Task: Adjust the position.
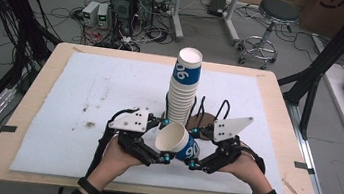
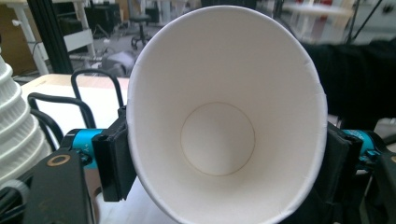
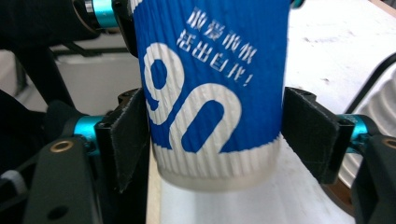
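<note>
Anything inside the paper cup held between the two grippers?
No. The left gripper view looks straight into the paper cup: bare white walls and a bare round bottom, nothing in it. Its rim is squeezed into an oval. The outside of the cup's base cannot be seen from there.

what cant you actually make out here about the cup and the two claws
- High view: cup hides both claws' pads.
- Left gripper view: cup cut off by the bottom edge; its blue outside faces away.
- Right gripper view: cup cut off at top; right pad contact unclear.
</note>
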`<state>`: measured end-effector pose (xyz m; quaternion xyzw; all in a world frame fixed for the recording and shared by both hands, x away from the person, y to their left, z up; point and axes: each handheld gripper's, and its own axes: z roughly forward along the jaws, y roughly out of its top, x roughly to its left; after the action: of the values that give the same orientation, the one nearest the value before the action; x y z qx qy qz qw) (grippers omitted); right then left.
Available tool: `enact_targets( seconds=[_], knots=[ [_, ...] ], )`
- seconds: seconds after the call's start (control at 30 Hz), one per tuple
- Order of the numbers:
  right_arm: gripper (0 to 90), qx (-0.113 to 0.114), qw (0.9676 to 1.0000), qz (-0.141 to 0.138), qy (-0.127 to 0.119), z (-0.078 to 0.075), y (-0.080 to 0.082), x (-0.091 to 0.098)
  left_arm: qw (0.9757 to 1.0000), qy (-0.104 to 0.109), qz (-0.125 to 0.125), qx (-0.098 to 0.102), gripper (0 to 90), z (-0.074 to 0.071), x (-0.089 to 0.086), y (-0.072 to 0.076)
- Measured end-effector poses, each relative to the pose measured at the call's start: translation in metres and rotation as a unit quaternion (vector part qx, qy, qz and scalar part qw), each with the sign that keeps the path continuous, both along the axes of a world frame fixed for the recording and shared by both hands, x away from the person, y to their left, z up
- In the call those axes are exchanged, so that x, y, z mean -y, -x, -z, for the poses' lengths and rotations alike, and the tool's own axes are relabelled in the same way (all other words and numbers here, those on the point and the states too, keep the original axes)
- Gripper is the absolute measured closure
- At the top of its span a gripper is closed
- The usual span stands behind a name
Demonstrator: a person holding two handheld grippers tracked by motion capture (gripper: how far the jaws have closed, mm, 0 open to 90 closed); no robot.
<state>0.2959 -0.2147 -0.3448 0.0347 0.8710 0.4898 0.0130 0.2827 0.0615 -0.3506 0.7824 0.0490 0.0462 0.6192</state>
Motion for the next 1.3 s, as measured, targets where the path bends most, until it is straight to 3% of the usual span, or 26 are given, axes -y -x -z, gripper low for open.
enact_targets(
  seconds=[0.03,0.07,0.2,0.23,0.3,0.43,0.67,0.8,0.87,0.93,0.97,1.0,1.07,1.1,1.2,1.3],
  knots=[
    [23.7,0.014,0.9998,0.001,0.017,-0.002,0.001,0.000,0.9996,-0.026,-0.005,0.007,23.0,-0.002,0.000,0.000],
    [23.2,0.018,0.9996,0.002,0.023,-0.002,0.002,-0.001,0.9992,-0.038,-0.004,0.009,23.0,-0.003,0.000,0.000],
    [22.7,0.025,0.9984,-0.003,0.051,0.002,0.004,-0.008,0.9980,-0.060,-0.005,0.016,23.2,-0.005,0.001,0.001],
    [22.8,0.027,0.9979,-0.004,0.058,0.004,0.005,-0.010,0.9968,-0.077,-0.003,0.019,23.3,-0.006,0.003,0.001],
    [23.4,0.028,0.9974,-0.003,0.066,0.008,0.005,-0.015,0.9961,-0.086,-0.002,0.021,23.3,-0.006,0.005,0.003],
    [29.9,0.024,0.9974,-0.001,0.068,0.014,0.005,-0.018,0.9962,-0.083,0.003,0.025,23.3,-0.009,0.008,0.006],
    [30.5,0.006,0.9997,-0.012,0.021,0.015,0.003,-0.014,0.9994,-0.031,-0.004,0.016,19.8,-0.010,0.006,0.006],
    [30.4,-0.003,0.9999,-0.014,-0.001,0.014,0.002,-0.012,0.9998,-0.011,-0.006,0.015,18.3,-0.010,0.005,0.006],
    [30.4,-0.006,0.9999,-0.014,-0.008,0.015,0.002,-0.012,0.9999,0.010,-0.010,0.010,17.7,-0.008,0.005,0.006],
    [30.4,-0.012,0.9997,-0.012,-0.018,0.015,0.002,-0.012,0.9988,0.047,-0.011,0.003,16.3,-0.006,0.005,0.007],
    [30.4,-0.012,0.9996,-0.014,-0.023,0.015,0.002,-0.012,0.9988,0.047,-0.011,0.003,15.2,-0.006,0.005,0.007],
    [30.4,-0.017,0.9993,-0.014,-0.029,0.015,0.002,-0.012,0.9977,0.067,-0.008,-0.002,15.3,-0.005,0.004,0.006],
    [30.4,-0.017,0.9992,-0.014,-0.035,0.015,0.001,-0.011,0.9973,0.073,-0.007,-0.004,15.2,-0.004,0.004,0.006],
    [30.4,-0.016,0.9991,-0.012,-0.038,0.015,0.001,-0.011,0.9956,0.092,-0.006,-0.013,15.2,-0.003,0.004,0.005],
    [30.4,-0.029,0.9980,-0.009,-0.055,0.016,0.002,-0.011,0.9945,0.104,-0.007,-0.017,15.3,-0.001,0.004,0.005],
    [30.4,-0.030,0.9979,-0.007,-0.056,0.017,0.002,-0.013,0.9939,0.109,-0.015,-0.012,15.3,0.000,0.005,0.005]
  ],
)
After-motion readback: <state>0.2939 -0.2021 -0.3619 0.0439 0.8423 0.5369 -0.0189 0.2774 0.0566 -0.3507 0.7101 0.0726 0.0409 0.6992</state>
